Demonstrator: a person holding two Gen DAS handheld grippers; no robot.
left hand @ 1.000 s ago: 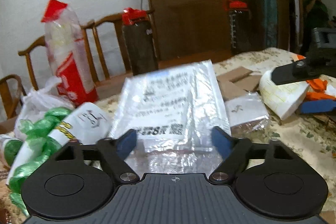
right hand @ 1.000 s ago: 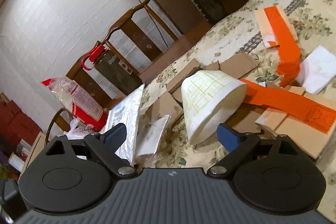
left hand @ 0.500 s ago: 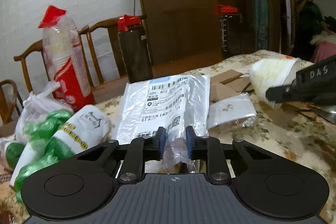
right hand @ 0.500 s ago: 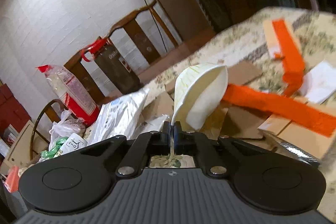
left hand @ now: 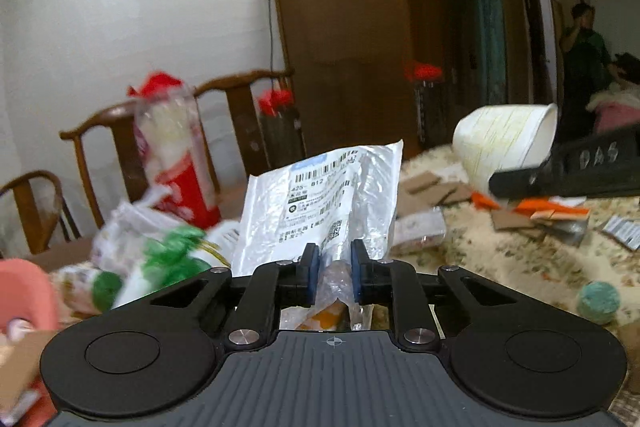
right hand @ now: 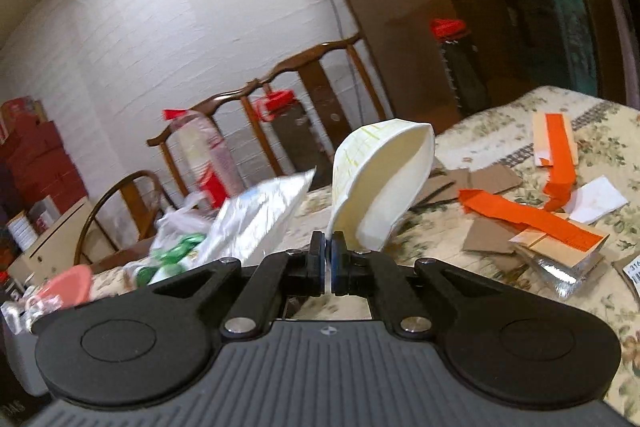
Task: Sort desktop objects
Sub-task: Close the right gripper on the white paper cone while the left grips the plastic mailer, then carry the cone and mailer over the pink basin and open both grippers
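My left gripper point(left hand: 334, 273) is shut on a clear plastic mailer bag point(left hand: 320, 203) with a printed label and holds it up off the table. My right gripper point(right hand: 329, 261) is shut on the rim of a white paper bowl point(right hand: 380, 183) and holds it in the air. In the left wrist view the bowl point(left hand: 504, 143) and the right gripper's black body show at the right. In the right wrist view the mailer bag point(right hand: 256, 223) hangs to the left of the bowl.
Orange strips point(right hand: 532, 219), cardboard scraps point(right hand: 492, 179) and a white card point(right hand: 596, 199) lie on the floral tablecloth point(right hand: 496, 131). Green-and-white bags point(left hand: 160, 259), a red-and-white packet point(left hand: 176, 155), a teal ball point(left hand: 598, 301) and wooden chairs point(right hand: 304, 75) stand around. A person point(left hand: 584, 67) is at the far doorway.
Both grippers have lifted: the mailer bag and the bowl now hang higher above the table. A second ago both grippers were open; they closed half a second ago.
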